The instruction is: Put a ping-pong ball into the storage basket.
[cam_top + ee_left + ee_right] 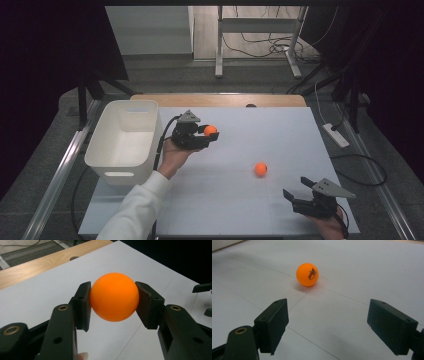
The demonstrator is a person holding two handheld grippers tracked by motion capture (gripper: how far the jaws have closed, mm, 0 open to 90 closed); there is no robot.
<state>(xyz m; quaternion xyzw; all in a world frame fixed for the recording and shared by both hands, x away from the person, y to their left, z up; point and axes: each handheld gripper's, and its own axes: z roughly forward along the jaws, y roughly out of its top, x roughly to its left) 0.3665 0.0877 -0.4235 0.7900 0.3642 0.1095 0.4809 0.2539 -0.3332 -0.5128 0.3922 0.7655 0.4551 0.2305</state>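
So the left tool (209, 136) has an orange ball (210, 130) clamped between its two black pads, one pad pressing on each side, and you can see that really clearly in the left gripper view, where the ball (114, 296) sits squarely in the grip. From the high view the ball is held up off the white bench (240, 200), just to the right of the white plastic bin (122, 145) that sits at the bench's left edge. The person's hand (172, 157) in a white sleeve (135, 210) is gripping the tool from below.

A second orange ball (260, 168) is lying loose on the bench, right of centre, well apart from the first one. The right tool (298, 189) sits low near the bench's front right corner with its jaws spread wide and nothing between them. In the right gripper view that second ball (307, 274) lies ahead of the jaws, some black print on its side, resting by a thin seam line in the bench surface.
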